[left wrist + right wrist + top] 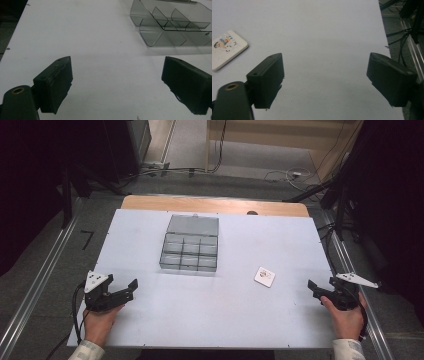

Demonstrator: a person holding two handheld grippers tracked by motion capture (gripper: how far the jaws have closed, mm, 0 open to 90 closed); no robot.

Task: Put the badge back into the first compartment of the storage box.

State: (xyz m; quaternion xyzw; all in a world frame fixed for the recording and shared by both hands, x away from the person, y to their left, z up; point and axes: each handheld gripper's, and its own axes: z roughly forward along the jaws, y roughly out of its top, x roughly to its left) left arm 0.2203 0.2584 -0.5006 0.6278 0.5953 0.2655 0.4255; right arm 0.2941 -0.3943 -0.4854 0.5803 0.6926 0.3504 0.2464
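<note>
Left gripper point(131, 289) jaws spread wide at near left, right gripper point(314, 288) likewise agape at near right, both gripping nothing, one clear compartment box point(190, 251) mid-table, lid open, compartments bare, one small picture card point(264, 276) right of it, white table point(220, 315).

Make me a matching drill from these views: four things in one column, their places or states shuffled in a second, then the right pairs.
Things:
1. clear compartment box
2. small picture tile
3. left claw
4. right claw

Places or states:
A. open, near the table's right edge
B. lying flat, right of the box and nearer the person
C. lid open, at the table's middle, toward the far side
D. open, at the near left of the table

Pairs: 1-C, 2-B, 3-D, 4-A
</note>
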